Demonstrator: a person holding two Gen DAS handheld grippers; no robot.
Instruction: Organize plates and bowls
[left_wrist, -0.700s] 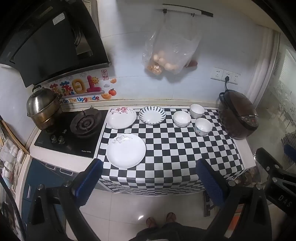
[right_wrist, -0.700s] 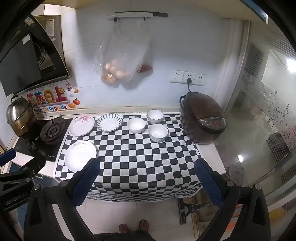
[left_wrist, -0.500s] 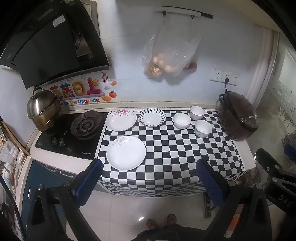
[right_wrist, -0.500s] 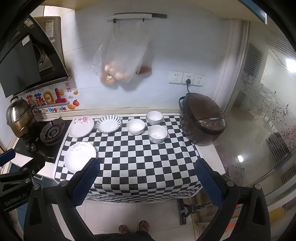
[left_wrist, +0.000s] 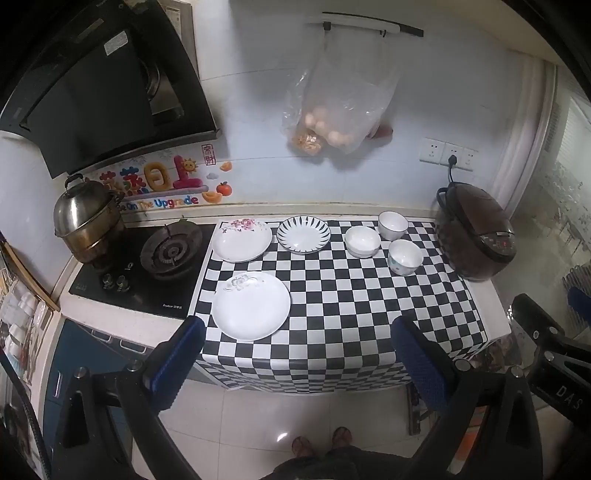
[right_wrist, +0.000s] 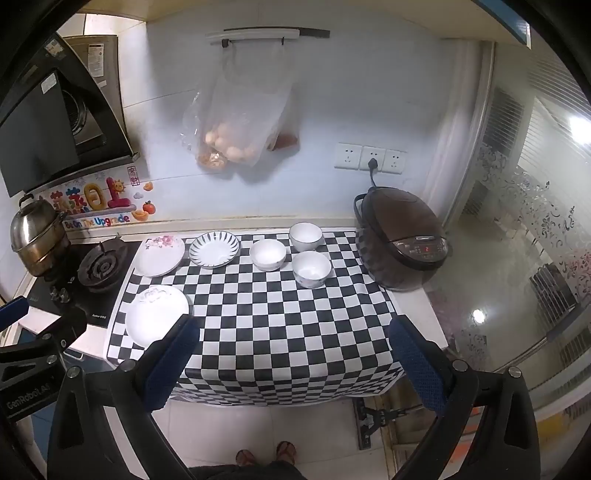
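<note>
- Left tongs (left_wrist: 295, 358) hang high above the front edge of the bench (left_wrist: 496, 306), blue-padded fingers (left_wrist: 177, 356) spread wide, nothing between them.
- Right tongs (right_wrist: 291, 362) hover at a like height off the front edge, fingers (right_wrist: 415, 363) also wide apart and empty.
- A black-and-white checked cloth (left_wrist: 351, 295) covers the bench and drapes over its front edge.
- Large white plate (left_wrist: 251, 306) lies flat near the front left corner of the cloth, apart from the other dishes.
- Pink-flowered plate (left_wrist: 242, 240) sits at the back left corner of the cloth; striped plate (left_wrist: 303, 235) lies just beside it along the back edge.
- Three white bowls cluster toward the back right, upright: middle bowl (left_wrist: 362, 241), back bowl (left_wrist: 393, 225) nearest the back edge, and front bowl (left_wrist: 405, 257) nearest the rice cooker.
- Brown rice cooker (left_wrist: 474, 236) stands at the right end of the bench, lid shut, its cord running up to a wall socket (left_wrist: 452, 159).
- Gas hob (left_wrist: 147, 266) adjoins the cloth's left edge; a steel steamer pot (left_wrist: 86, 219) stands on its far left burner.
- A clear plastic bag (left_wrist: 340, 110) with eggs inside hangs from a wall rail above the back edge.
- The person's feet (right_wrist: 264, 456) show on the tiled floor below the front edge.
</note>
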